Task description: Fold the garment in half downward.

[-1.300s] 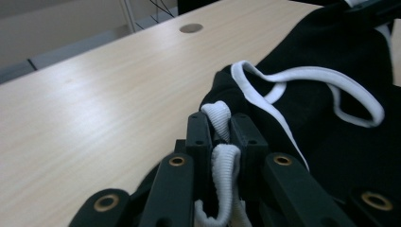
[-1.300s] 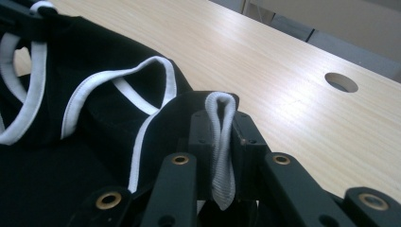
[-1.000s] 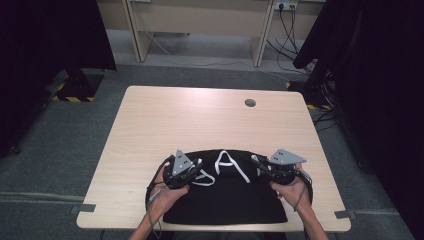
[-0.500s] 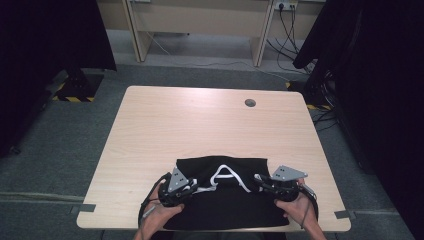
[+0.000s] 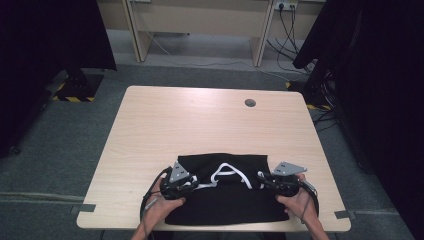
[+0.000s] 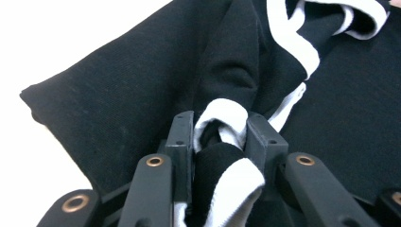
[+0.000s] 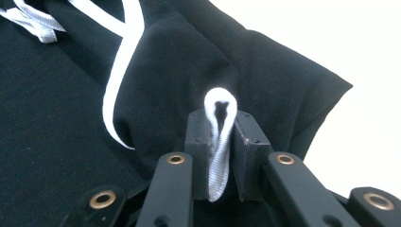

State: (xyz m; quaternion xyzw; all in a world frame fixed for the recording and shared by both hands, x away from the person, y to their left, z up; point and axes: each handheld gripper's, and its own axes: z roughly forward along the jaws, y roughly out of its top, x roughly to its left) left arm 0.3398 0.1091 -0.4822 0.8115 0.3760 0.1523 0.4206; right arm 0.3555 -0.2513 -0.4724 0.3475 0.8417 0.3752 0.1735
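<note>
High view: black garment [image 5: 227, 200] at the surface's [image 5: 200, 125] near edge, between both tongs. Left gripper view: left tongs [image 6: 220, 135], jaws just opening, loosely bracket bunched white trim [image 6: 222, 113]; it may slip free. Right gripper view: right tongs [image 7: 221, 132] pinch a trim loop [image 7: 220, 106].

Seen from above, facing forward and down; also close along each hand-held gripper [image 5: 192, 186], sharing black garment [image 5: 225, 207].

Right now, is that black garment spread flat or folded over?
Folded: the black garment lies doubled on the table, white trim bunched on top.
</note>
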